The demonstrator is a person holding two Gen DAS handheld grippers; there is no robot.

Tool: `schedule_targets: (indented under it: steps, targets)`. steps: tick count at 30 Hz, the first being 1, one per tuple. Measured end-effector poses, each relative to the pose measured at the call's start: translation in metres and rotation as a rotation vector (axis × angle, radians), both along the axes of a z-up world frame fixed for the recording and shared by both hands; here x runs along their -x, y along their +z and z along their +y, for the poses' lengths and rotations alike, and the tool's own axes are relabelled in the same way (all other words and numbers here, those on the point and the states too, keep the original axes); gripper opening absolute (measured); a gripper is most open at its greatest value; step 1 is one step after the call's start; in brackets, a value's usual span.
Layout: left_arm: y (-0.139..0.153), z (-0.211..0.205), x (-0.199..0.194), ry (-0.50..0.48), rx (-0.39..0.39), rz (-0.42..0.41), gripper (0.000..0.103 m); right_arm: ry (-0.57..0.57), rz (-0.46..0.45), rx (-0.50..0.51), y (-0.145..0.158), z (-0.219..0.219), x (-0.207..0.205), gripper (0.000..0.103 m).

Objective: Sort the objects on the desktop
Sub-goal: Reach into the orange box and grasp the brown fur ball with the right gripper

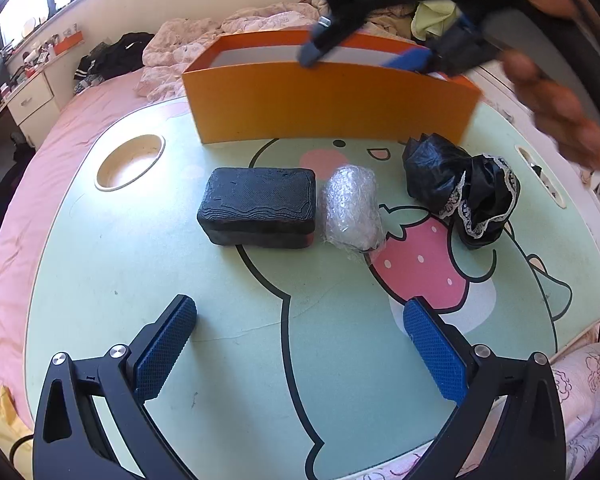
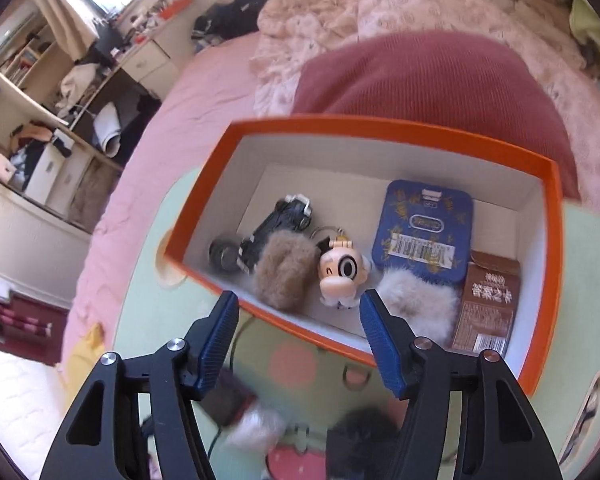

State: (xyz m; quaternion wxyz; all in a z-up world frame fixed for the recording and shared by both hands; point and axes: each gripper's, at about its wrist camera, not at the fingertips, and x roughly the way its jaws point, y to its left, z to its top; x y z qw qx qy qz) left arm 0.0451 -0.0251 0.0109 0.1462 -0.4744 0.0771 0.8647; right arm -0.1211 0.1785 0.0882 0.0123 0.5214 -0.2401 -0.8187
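Note:
An orange box [image 1: 332, 100] stands at the far side of the cartoon-printed lap table [image 1: 260, 340]. In front of it lie a black block [image 1: 258, 206], a bubble-wrap bundle [image 1: 354, 206] and a black lace-trimmed cloth [image 1: 460, 196]. My left gripper [image 1: 300, 344] is open and empty, low over the table's near side. My right gripper [image 2: 298, 336] is open and empty, high over the box's near wall [image 2: 300, 320]; it also shows in the left wrist view [image 1: 364, 56]. Inside the box lie a toy car [image 2: 276, 228], brown fur piece [image 2: 286, 272], monkey keychain [image 2: 342, 270], blue tin [image 2: 424, 232], white fur piece [image 2: 416, 300] and brown packet [image 2: 486, 304].
A round cup hole [image 1: 130, 162] sits at the table's far left, a slot [image 1: 540, 176] at its right edge. The table rests on a pink bed [image 1: 28, 216] with rumpled bedding [image 1: 220, 28] and a dark red cushion [image 2: 432, 76] behind the box.

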Motion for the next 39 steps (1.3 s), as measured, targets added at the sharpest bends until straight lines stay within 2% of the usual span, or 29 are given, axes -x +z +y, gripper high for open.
schedule_targets:
  steps: [3, 6, 8, 9, 11, 13, 15, 17, 21, 23, 26, 31, 33, 37, 39]
  targets:
    - [0.000, 0.000, 0.002, 0.003, 0.001, 0.000, 0.103, 0.084, -0.088, -0.103, -0.013, -0.017, -0.015, 0.062]
    - [0.000, 0.001, 0.003, 0.003, 0.002, 0.000, 0.103, 0.152, -0.079, -0.175, -0.015, -0.024, -0.029, 0.062]
    - [0.000, 0.001, 0.003, 0.003, 0.002, 0.000, 0.103, 0.147, -0.066, -0.114, -0.010, -0.018, -0.036, 0.061]
    - [0.001, 0.001, 0.003, 0.003, 0.002, 0.001, 0.103, 0.115, -0.016, -0.038, 0.000, -0.011, -0.037, 0.061]
    - [0.001, 0.000, 0.003, 0.003, 0.002, 0.001, 0.103, 0.063, 0.078, 0.049, 0.019, -0.002, -0.032, 0.061]
    - [0.001, 0.000, 0.003, 0.002, 0.002, 0.000, 0.103, 0.013, 0.145, 0.041, 0.040, -0.002, -0.020, 0.061]
    - [0.000, 0.000, 0.003, 0.002, 0.001, 0.001, 0.103, 0.010, 0.158, 0.038, 0.046, -0.009, -0.007, 0.061]
    - [0.001, -0.001, 0.003, 0.002, -0.001, 0.001, 0.103, 0.056, 0.149, 0.083, 0.039, -0.021, 0.015, 0.061]
    - [0.000, -0.002, 0.001, 0.002, -0.002, 0.002, 0.103, 0.134, 0.052, 0.050, 0.004, -0.044, 0.056, 0.061]
    - [0.000, -0.003, 0.001, 0.005, -0.002, 0.003, 0.103, 0.202, 0.022, 0.124, -0.012, -0.048, 0.045, 0.061]
    - [0.000, -0.004, -0.001, 0.020, -0.002, 0.003, 0.103, 0.250, -0.002, 0.131, -0.020, -0.057, 0.033, 0.063]
    - [-0.001, -0.004, -0.002, 0.025, 0.003, 0.002, 0.103, 0.291, -0.050, 0.254, -0.015, -0.049, 0.011, 0.063]
    - [-0.001, -0.004, -0.003, 0.025, 0.001, 0.004, 0.103, 0.307, -0.042, 0.240, -0.007, -0.047, 0.006, 0.063]
    - [-0.002, -0.005, -0.004, 0.024, 0.001, 0.004, 0.103, 0.161, 0.062, 0.096, 0.023, -0.029, -0.005, 0.063]
    - [-0.002, -0.007, -0.004, 0.023, 0.000, 0.004, 0.103, 0.109, 0.049, 0.016, 0.027, -0.025, -0.009, 0.063]
